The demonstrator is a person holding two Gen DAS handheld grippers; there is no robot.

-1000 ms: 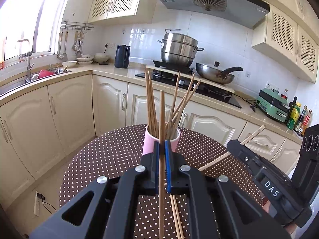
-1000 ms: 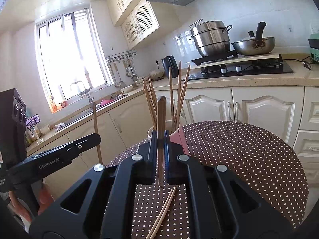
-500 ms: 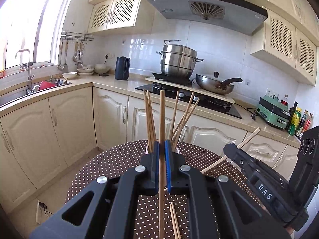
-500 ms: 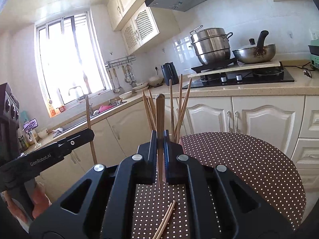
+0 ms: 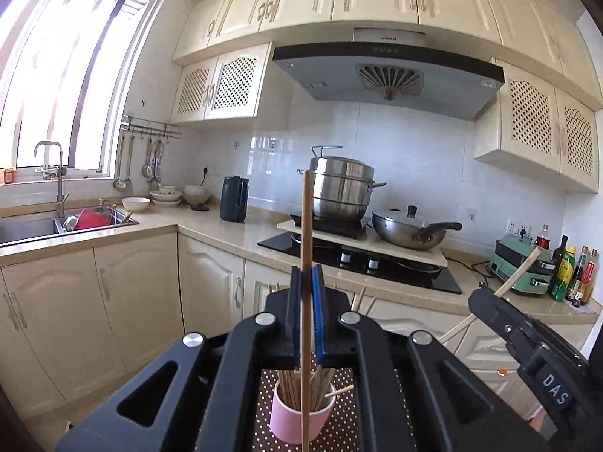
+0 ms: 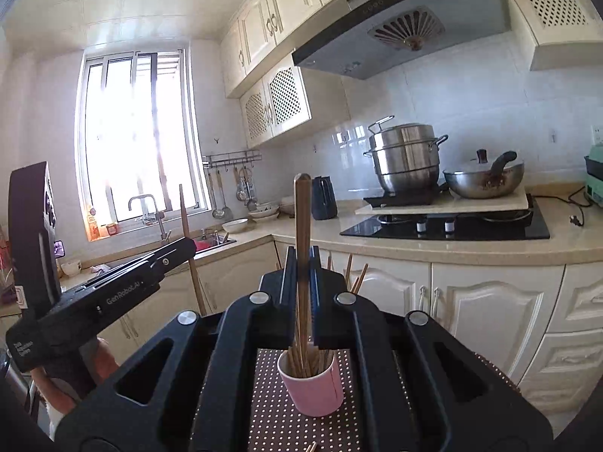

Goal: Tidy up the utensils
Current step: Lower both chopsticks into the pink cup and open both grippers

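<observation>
A pink cup holding several wooden chopsticks stands on the brown dotted table; it also shows in the right wrist view. My left gripper is shut on one upright chopstick above the cup; its lower end hangs in front of the cup. My right gripper is shut on a darker chopstick, held upright over the cup. Each gripper shows in the other's view, the right one and the left one.
Cream cabinets and a counter run behind the table, with a sink, a black kettle, a hob carrying a steel pot and a wok. A loose chopstick tip lies on the table.
Both grippers have risen and come in over the cup, each keeping its chopstick. The cup now sits low between the fingers instead of ahead of them.
</observation>
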